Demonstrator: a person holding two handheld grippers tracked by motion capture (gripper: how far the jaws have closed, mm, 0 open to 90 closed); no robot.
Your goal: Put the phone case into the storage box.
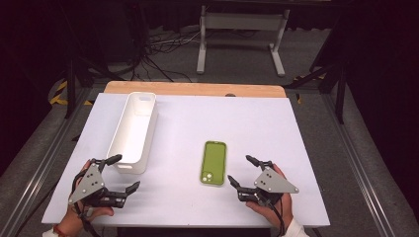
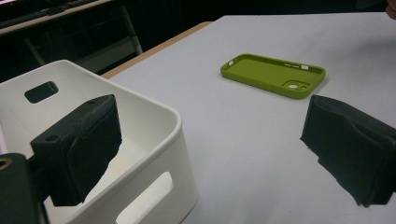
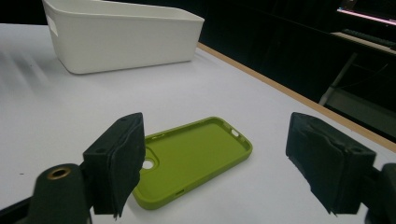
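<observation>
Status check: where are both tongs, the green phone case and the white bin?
Left tongs open beside long white plastic bin. Right tongs open, near lime-green silicone phone case, not touching. Case flat, hollow side up. Nothing between them.

A white-topped table [image 1: 276,128] carries a white bin [image 1: 132,131] and a green phone case [image 1: 214,162].

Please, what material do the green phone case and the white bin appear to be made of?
The green phone case looks like soft matte silicone or rubber: rounded lip, no glare. The white bin seems to be rigid moulded plastic with a smooth satin surface, thin walls and cut-out handles.
</observation>
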